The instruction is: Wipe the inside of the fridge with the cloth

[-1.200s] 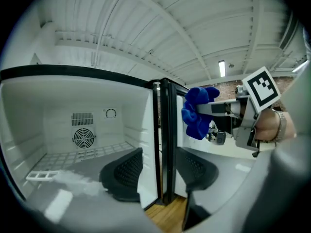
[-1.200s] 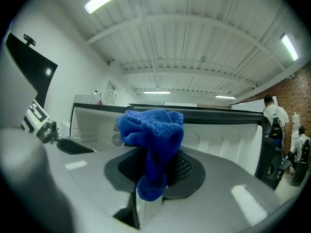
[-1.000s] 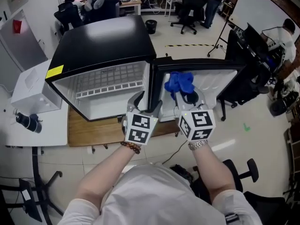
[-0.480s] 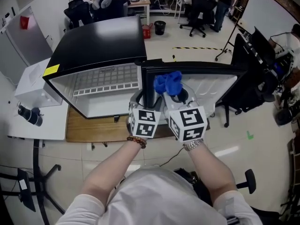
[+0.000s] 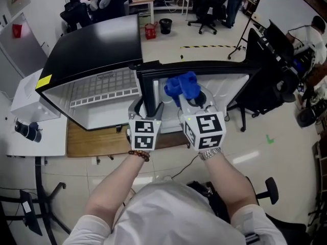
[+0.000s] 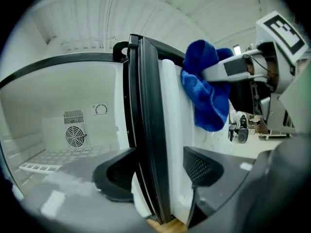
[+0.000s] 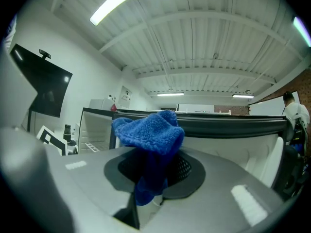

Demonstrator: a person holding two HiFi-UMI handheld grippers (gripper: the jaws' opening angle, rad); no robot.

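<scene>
**Head view:** the black box-shaped fridge with a white inside (image 5: 97,45) is seen at upper left, with its open black-rimmed door (image 5: 204,68) reaching across the middle. The left gripper (image 5: 147,108) is set astride the door's near edge. The soft blue cloth (image 5: 181,86) is held up at centre by the right gripper (image 5: 196,100), outside the cavity. Wiping is judged not yet begun. Next, the cloth would have to be carried left, round the door, onto the white walls.

**Left gripper view:** the jaws are shown spread wide, having just been opening, with the door edge (image 6: 146,130) between them, unpinched. A round fan grille (image 6: 74,136) on the back wall, unseen from above, appears at lower left.

**Right gripper view:** the jaws are seen clamped on the cloth (image 7: 148,130), a grip only guessed at from above
</scene>
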